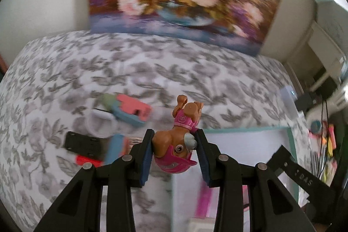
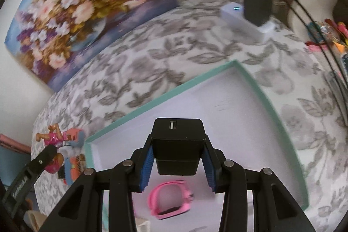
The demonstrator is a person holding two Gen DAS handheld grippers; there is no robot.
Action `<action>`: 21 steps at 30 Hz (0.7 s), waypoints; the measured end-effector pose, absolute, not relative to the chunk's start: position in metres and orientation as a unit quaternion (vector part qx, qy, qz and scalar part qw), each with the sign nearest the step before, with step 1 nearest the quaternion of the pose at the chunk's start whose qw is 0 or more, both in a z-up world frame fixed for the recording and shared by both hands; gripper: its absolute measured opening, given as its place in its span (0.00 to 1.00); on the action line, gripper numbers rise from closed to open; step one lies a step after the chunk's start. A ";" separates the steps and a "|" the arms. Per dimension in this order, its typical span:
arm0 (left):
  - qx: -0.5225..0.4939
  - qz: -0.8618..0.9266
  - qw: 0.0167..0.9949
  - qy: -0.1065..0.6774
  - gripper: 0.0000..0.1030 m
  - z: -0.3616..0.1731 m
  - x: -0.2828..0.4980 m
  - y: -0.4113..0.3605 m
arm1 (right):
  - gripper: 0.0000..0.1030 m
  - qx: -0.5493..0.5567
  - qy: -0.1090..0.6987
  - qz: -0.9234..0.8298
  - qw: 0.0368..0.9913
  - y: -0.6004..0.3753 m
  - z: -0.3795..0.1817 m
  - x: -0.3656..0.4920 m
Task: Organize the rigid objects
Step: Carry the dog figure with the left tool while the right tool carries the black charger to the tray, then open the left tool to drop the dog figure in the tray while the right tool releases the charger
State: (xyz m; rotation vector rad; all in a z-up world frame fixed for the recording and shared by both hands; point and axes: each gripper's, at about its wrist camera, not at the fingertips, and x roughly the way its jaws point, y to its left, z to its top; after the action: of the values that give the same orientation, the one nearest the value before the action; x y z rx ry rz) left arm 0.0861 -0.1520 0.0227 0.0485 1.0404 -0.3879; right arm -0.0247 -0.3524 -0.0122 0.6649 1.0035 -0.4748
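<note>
Toy dog figure [image 1: 178, 134] (pink vest and helmet) hangs pinched in the left gripper [image 1: 174, 142], head towards the camera, legs pointing away over the floral cloth [image 1: 108, 71]. Right gripper [image 2: 178, 151] clamps a black charger [image 2: 178, 142], port facing away, above the teal-rimmed tray [image 2: 256, 79].

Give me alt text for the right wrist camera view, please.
The right gripper clamps a black USB charger block above a teal-rimmed white tray holding a pink watch. The tray sits on a leaf-patterned cloth.
</note>
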 end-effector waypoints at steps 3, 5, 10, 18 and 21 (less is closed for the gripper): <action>0.040 -0.201 0.844 0.496 0.38 0.020 0.075 -0.173 | 0.42 0.314 0.466 -0.234 0.793 -0.366 -0.014 -0.034; 0.056 -0.212 0.837 0.501 0.38 0.016 0.067 -0.189 | 0.42 0.319 0.465 -0.243 0.789 -0.373 -0.016 -0.040; 0.080 -0.231 0.821 0.516 0.38 0.005 0.053 -0.213 | 0.42 0.325 0.469 -0.255 0.781 -0.384 -0.019 -0.049; 0.099 -0.234 0.803 0.539 0.38 -0.013 0.044 -0.227 | 0.42 0.327 0.480 -0.254 0.773 -0.387 -0.028 -0.050; 0.097 -0.229 0.800 0.546 0.41 -0.016 0.047 -0.226 | 0.43 0.324 0.483 -0.256 0.772 -0.386 -0.029 -0.049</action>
State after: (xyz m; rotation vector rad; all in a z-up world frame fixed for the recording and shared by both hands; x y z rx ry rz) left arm 0.0468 -0.2258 -0.0156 0.2082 1.1713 -0.4905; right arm -0.0491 -0.3864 -0.0288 0.7031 1.0468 -0.5551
